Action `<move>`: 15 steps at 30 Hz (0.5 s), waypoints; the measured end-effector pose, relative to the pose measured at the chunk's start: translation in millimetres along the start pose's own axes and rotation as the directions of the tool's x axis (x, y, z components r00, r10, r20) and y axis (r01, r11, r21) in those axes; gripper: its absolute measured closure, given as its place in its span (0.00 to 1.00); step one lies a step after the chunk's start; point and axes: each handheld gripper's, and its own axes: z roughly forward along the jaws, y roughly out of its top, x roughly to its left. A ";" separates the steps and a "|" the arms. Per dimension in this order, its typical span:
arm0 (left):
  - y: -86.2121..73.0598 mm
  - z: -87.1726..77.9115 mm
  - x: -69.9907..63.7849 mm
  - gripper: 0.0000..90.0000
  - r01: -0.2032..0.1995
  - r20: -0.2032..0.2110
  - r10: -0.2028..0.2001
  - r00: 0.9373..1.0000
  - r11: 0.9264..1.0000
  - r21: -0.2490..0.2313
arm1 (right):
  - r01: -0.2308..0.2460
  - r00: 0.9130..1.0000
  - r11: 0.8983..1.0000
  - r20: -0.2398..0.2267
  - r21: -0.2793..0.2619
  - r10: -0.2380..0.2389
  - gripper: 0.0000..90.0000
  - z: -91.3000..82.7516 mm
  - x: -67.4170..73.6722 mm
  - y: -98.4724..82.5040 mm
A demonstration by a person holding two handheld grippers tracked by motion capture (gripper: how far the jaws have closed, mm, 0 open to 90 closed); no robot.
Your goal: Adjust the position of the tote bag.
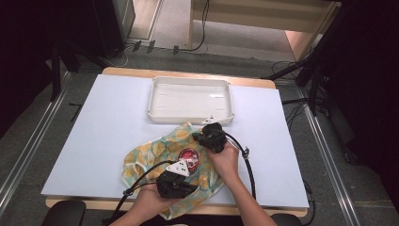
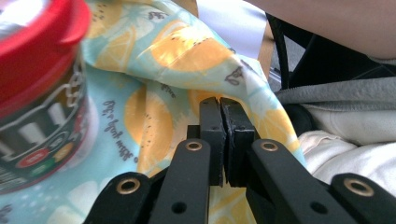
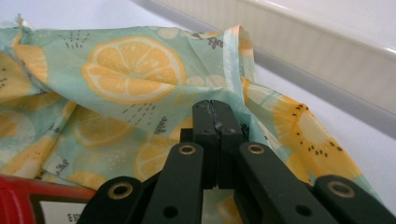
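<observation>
Now, left to right across the desk:
Desk: white sheet [image 1: 99, 136] covers the top, wooden edge showing at the far side.
Cloth: lemon-print cloth [image 1: 146, 155] lies rumpled at the near middle of the desk, one part hanging over the near edge, its far corner almost at the tray.
Left claw: left claw [image 2: 222, 105] sits low at the near edge of the cloth, jaws clenched tight; in the left gripper view a fold of the cloth runs right up to the tips, and whether fabric is pinched between them I cannot tell.
Left hand: left hand [image 1: 150, 202] comes in from the bottom, wrapped around the gripper body, cable trailing off to the near left.
Jar: red-lidded jar [image 1: 188, 157] rests on the middle of the cloth, between the two grippers; in the left gripper view it stands close by, dark label, red lid.
Right claw: right claw [image 3: 214, 108] clenched too, tips pressed into the cloth's far corner near the tray; a pinch of fabric cannot be made out.
Right hand: right hand [image 1: 226, 157] grips from the near side, cable looping to the right.
Tray: white tray [image 1: 155, 101] sits beyond the cloth, just past the right claw.
</observation>
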 end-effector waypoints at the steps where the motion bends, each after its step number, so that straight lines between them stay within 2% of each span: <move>1: -0.2 0.6 -0.2 0.99 -0.002 0.000 0.002 1.000 1.000 0.003 | 0.004 1.000 1.000 0.002 0.002 -0.004 1.00 0.7 -0.5 -0.2; 10: -5.3 5.2 -0.6 0.99 -0.012 0.015 0.012 1.000 1.000 0.026 | 0.014 0.999 0.999 0.035 0.031 -0.015 1.00 11.5 -6.2 -1.6; 15: -8.3 8.0 -1.6 0.99 -0.013 0.032 0.011 0.999 0.999 0.048 | 0.004 0.999 1.000 0.050 0.018 -0.005 1.00 13.8 -11.5 -0.1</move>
